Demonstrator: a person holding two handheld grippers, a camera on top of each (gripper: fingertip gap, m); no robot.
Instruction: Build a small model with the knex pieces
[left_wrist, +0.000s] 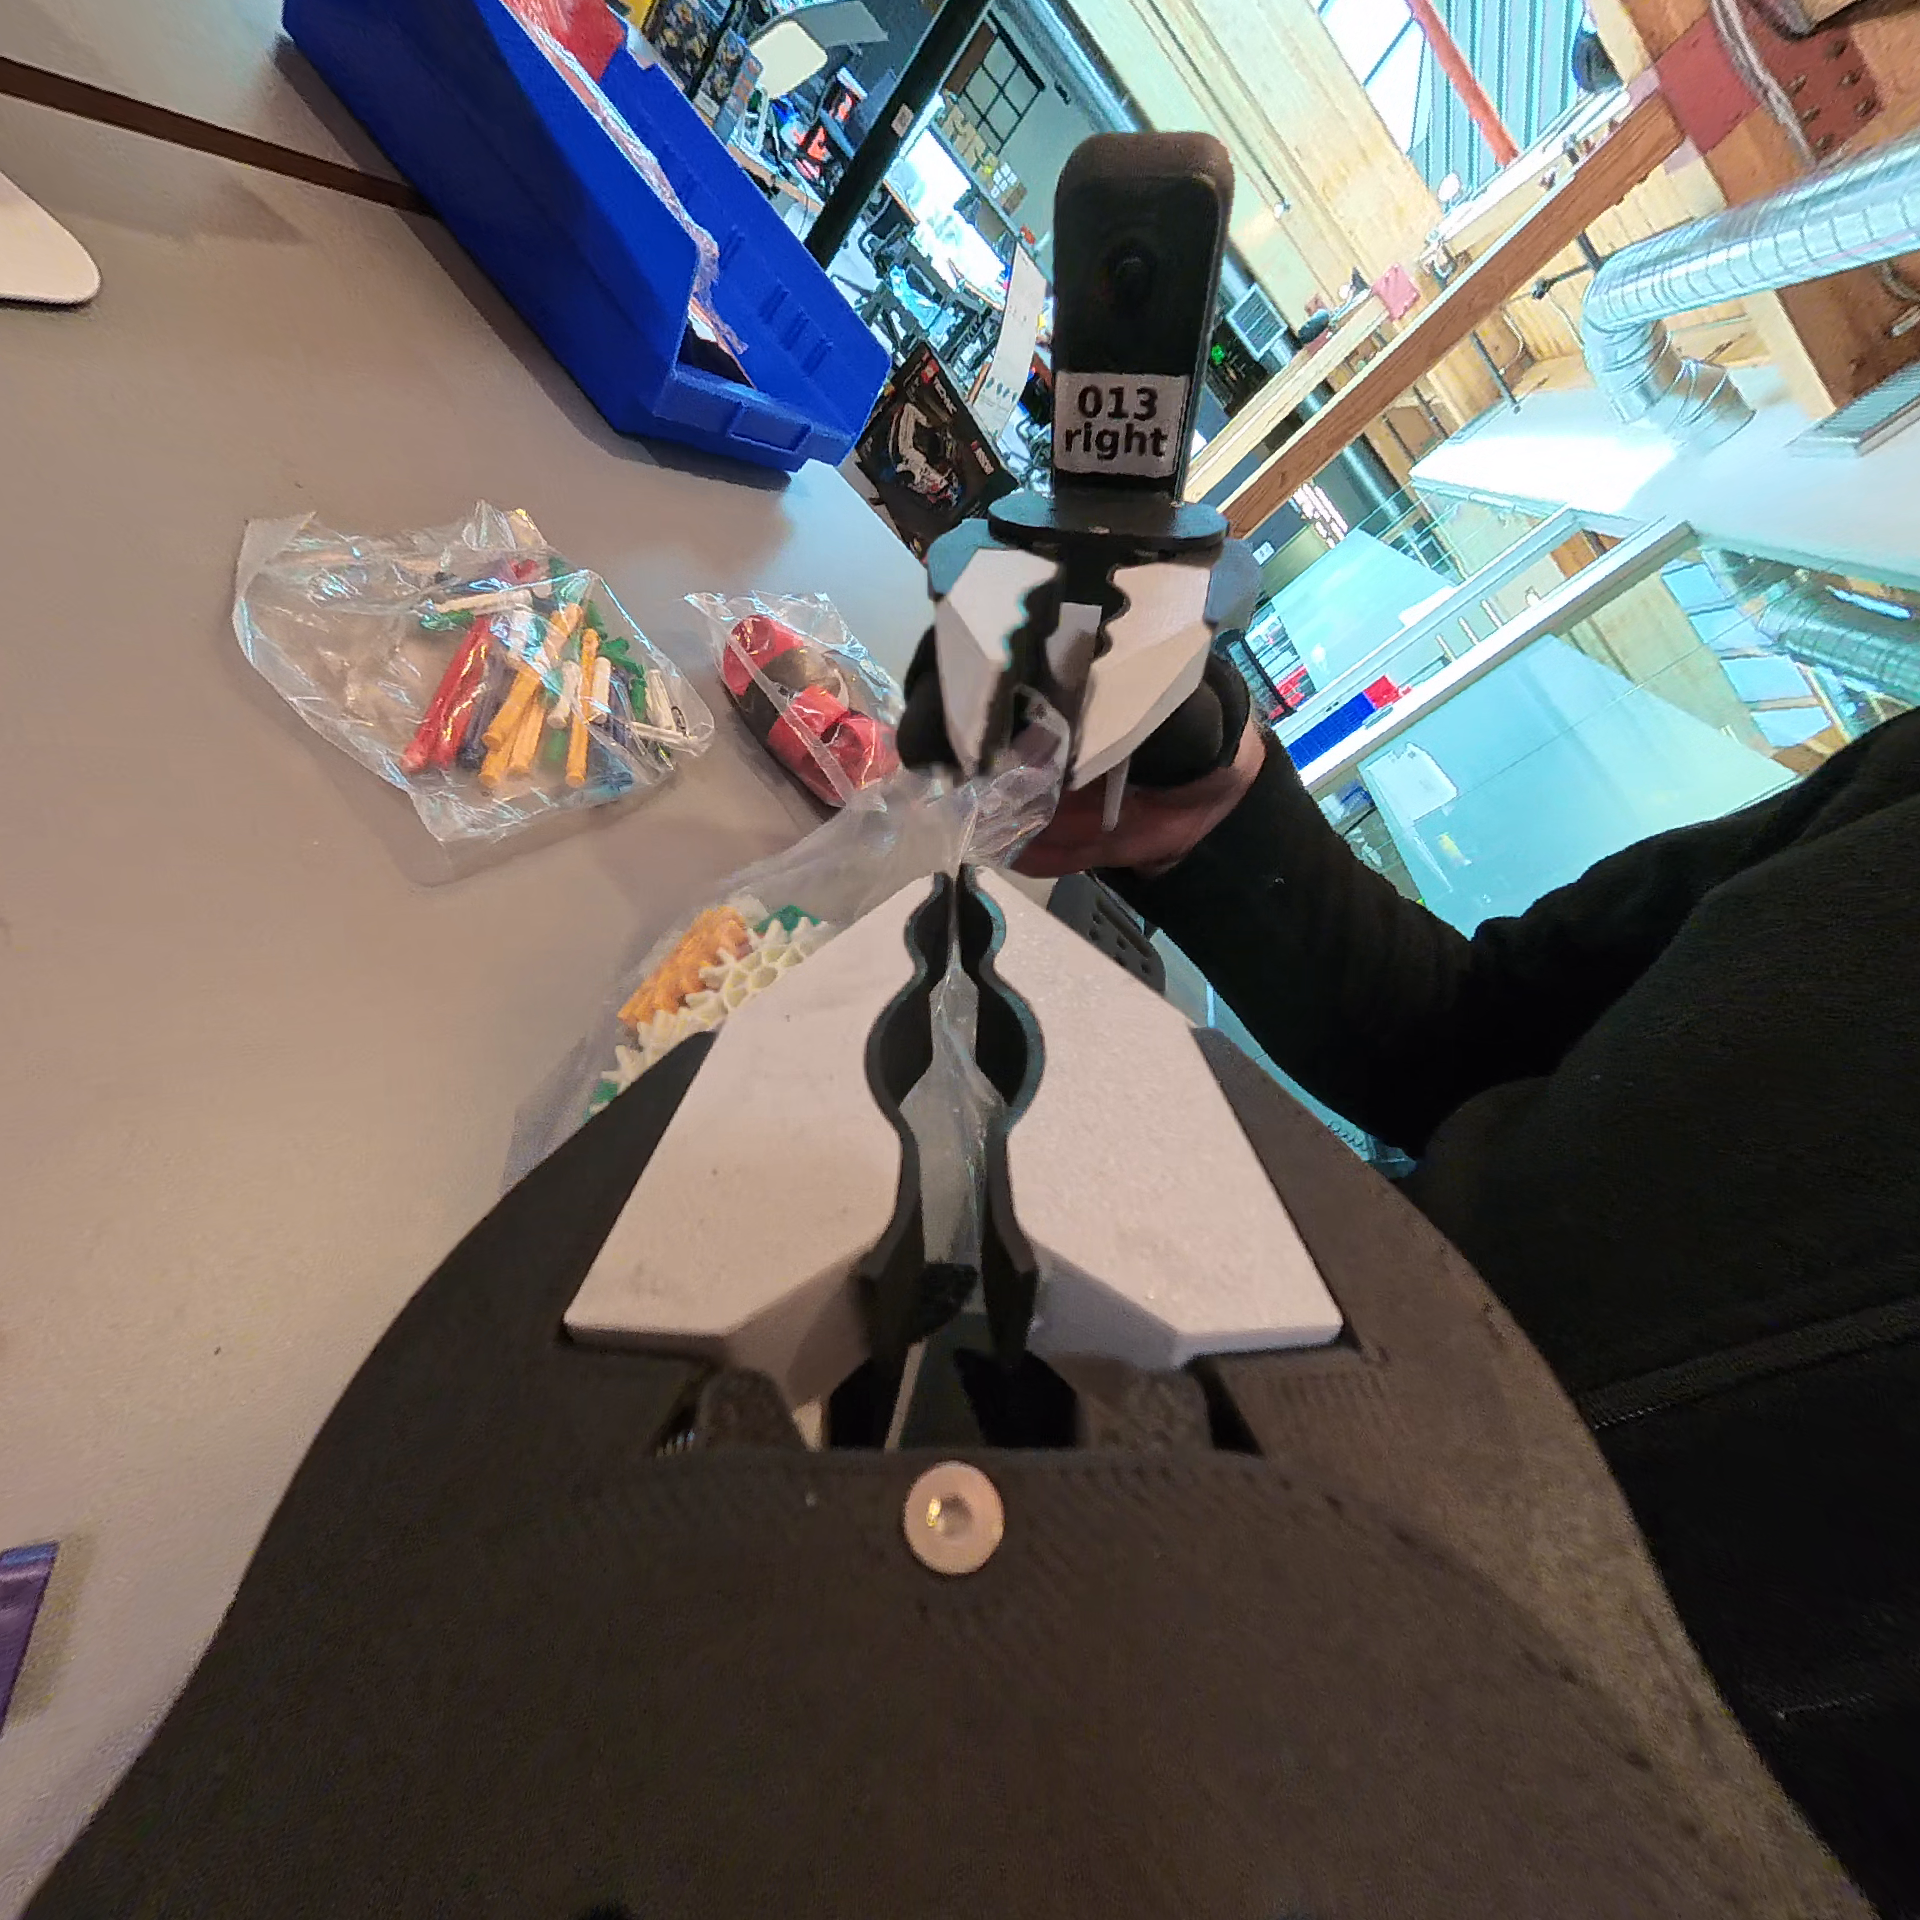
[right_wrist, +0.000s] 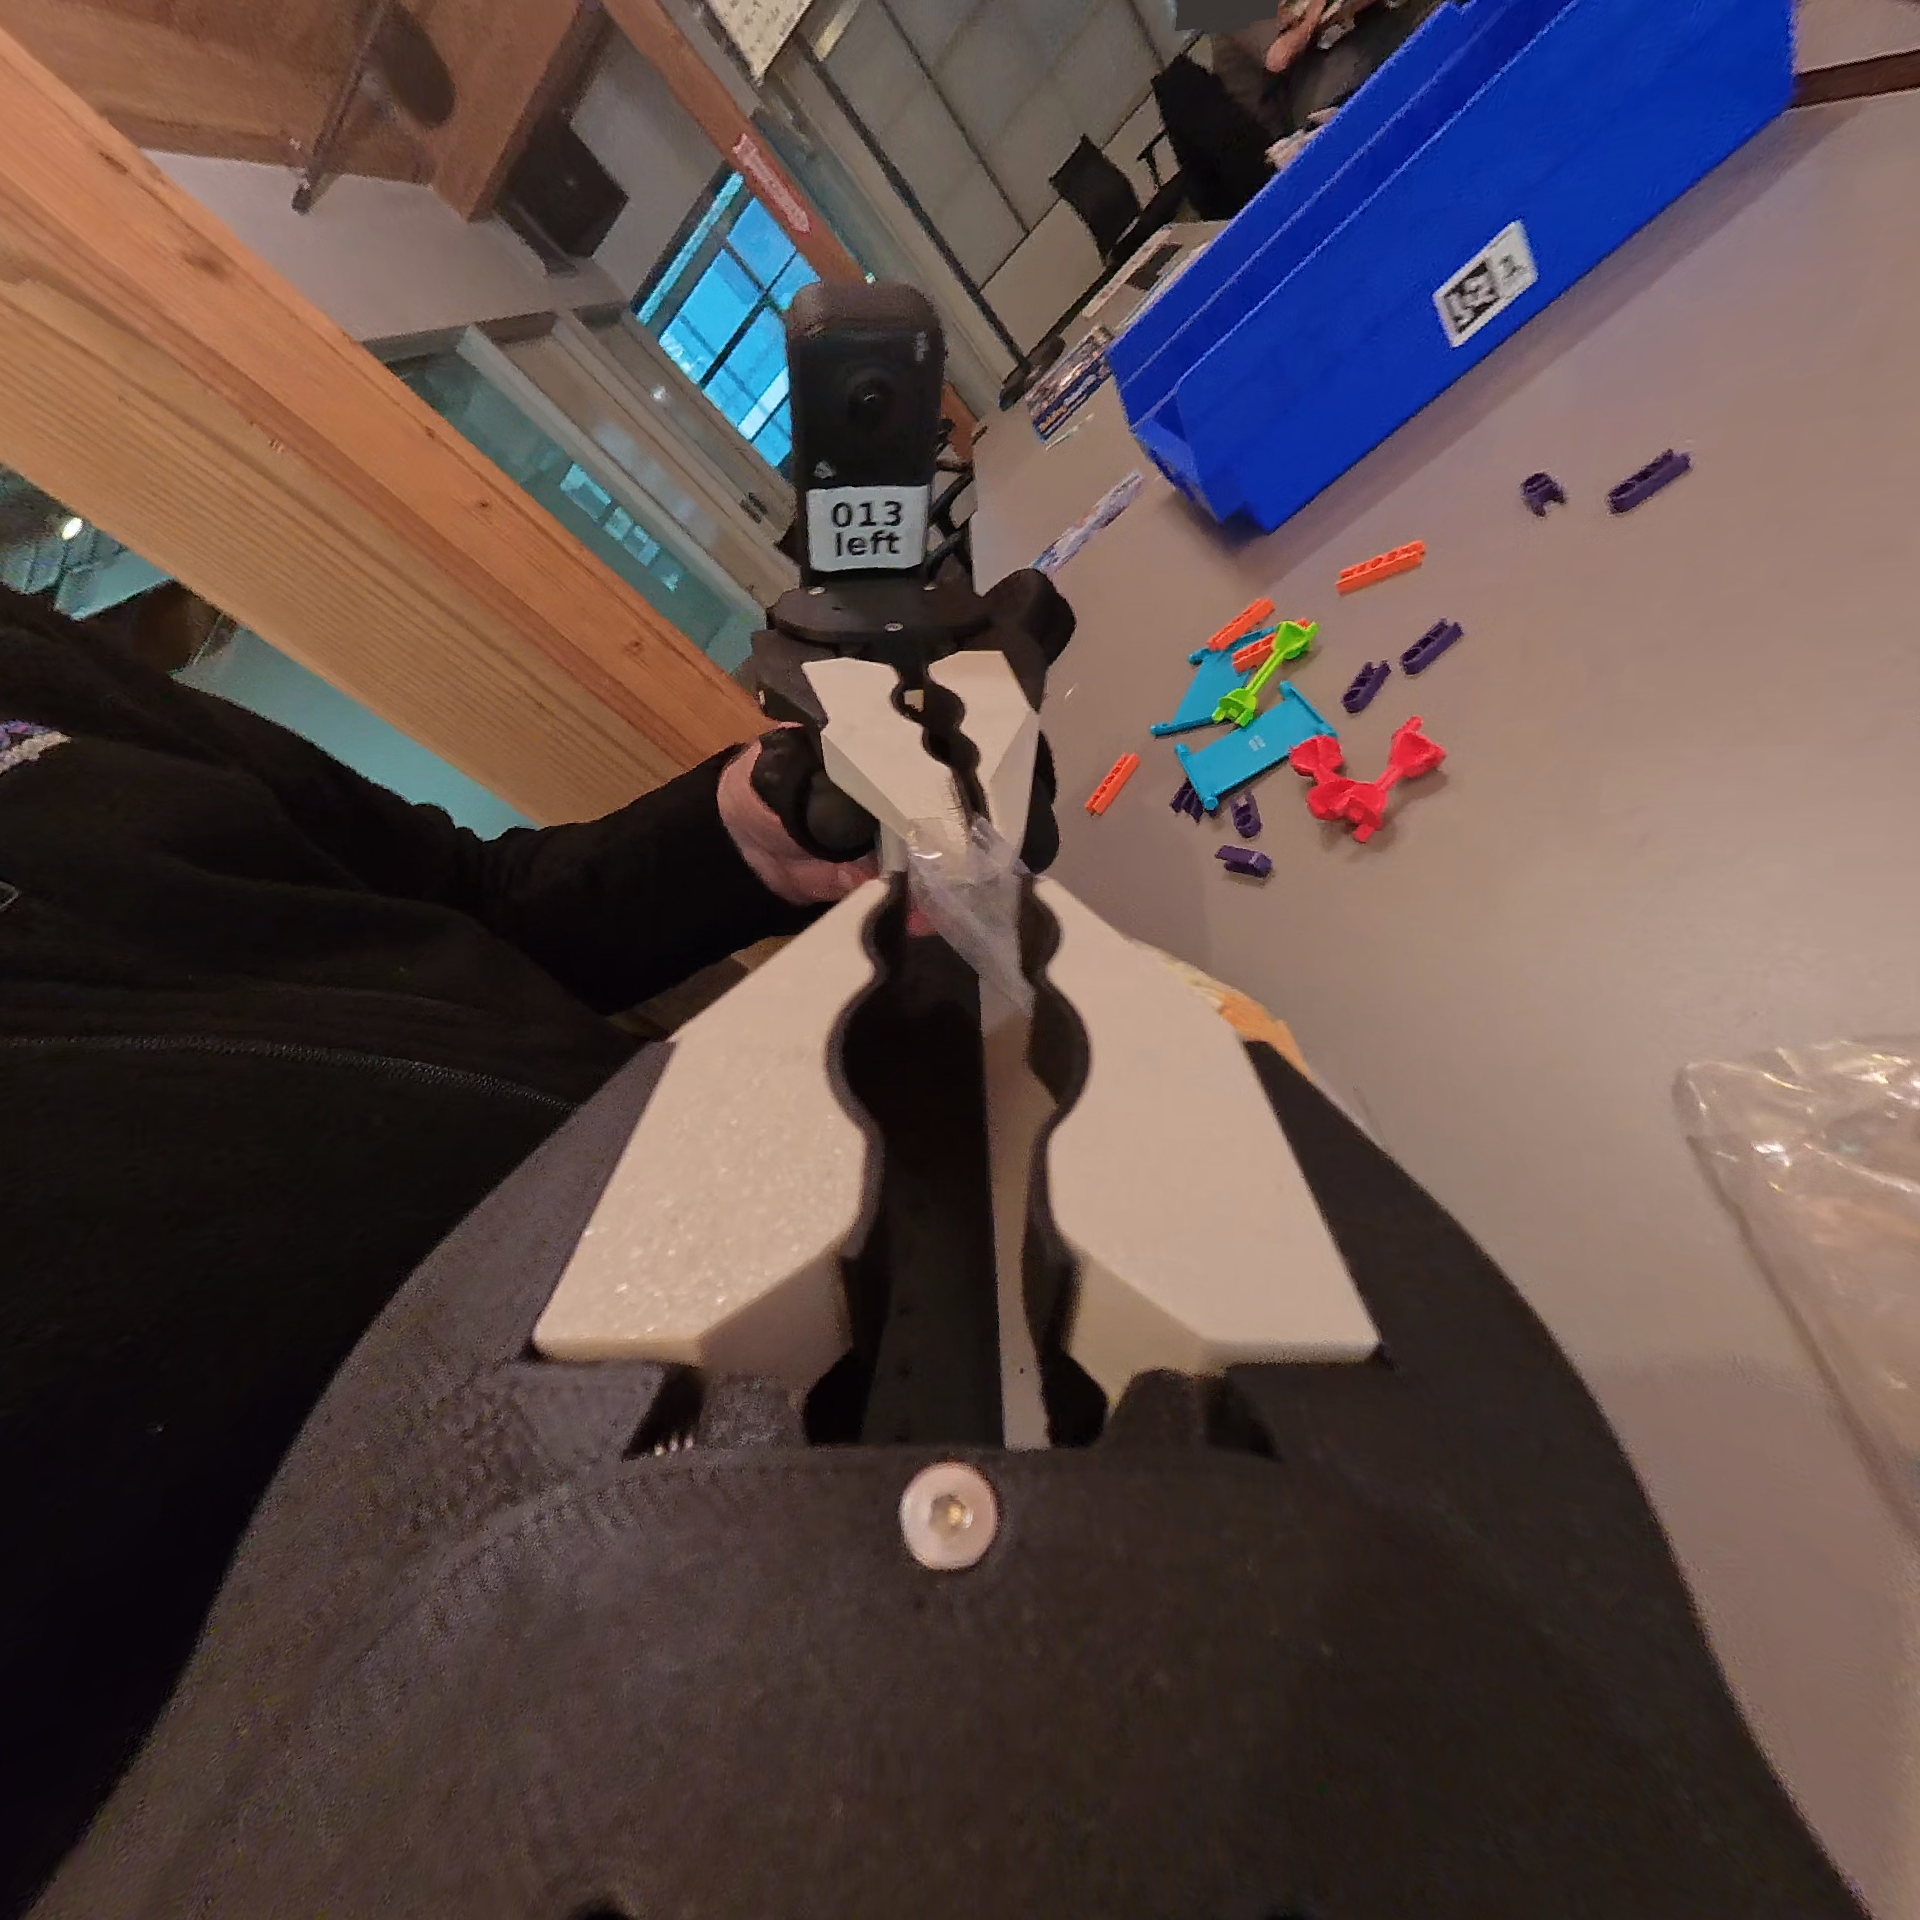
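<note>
Clear plastic film, the top of a bag (left_wrist: 966, 821), is stretched between the two grippers, which face each other tip to tip above a grey table (left_wrist: 208, 1039). The left gripper (left_wrist: 954, 883) is clenched on the film, its white fingers (left_wrist: 790, 1143) nearly touching, with a strip of plastic running back between them. The right gripper (right_wrist: 961, 883) also pinches the film; its fingers (right_wrist: 727, 1164) stand a little further apart at the root, but the tips grip the crumpled plastic. The bag hangs below the tips, so most of it is hidden behind the left gripper's body; only yellow, white and green gear-like connector pieces (left_wrist: 717, 977) show through it at the left edge. In the right wrist view the bag's contents are almost wholly covered.

On the table lie a second clear bag of coloured rods (left_wrist: 520, 686) and just beside it a smaller bag holding red and black parts (left_wrist: 810, 707), whose exact kind is hard to make out. A blue plastic bin (left_wrist: 582, 208) stands behind them, cut off at the top. In the right wrist view, loose toy pieces (right_wrist: 1299, 727) in orange, purple, teal, green and red are scattered near the bin, and an empty-looking clear bag (right_wrist: 1818, 1164) is cut by the right edge. A person's dark sleeve (left_wrist: 1455, 987) reaches to each handle.
</note>
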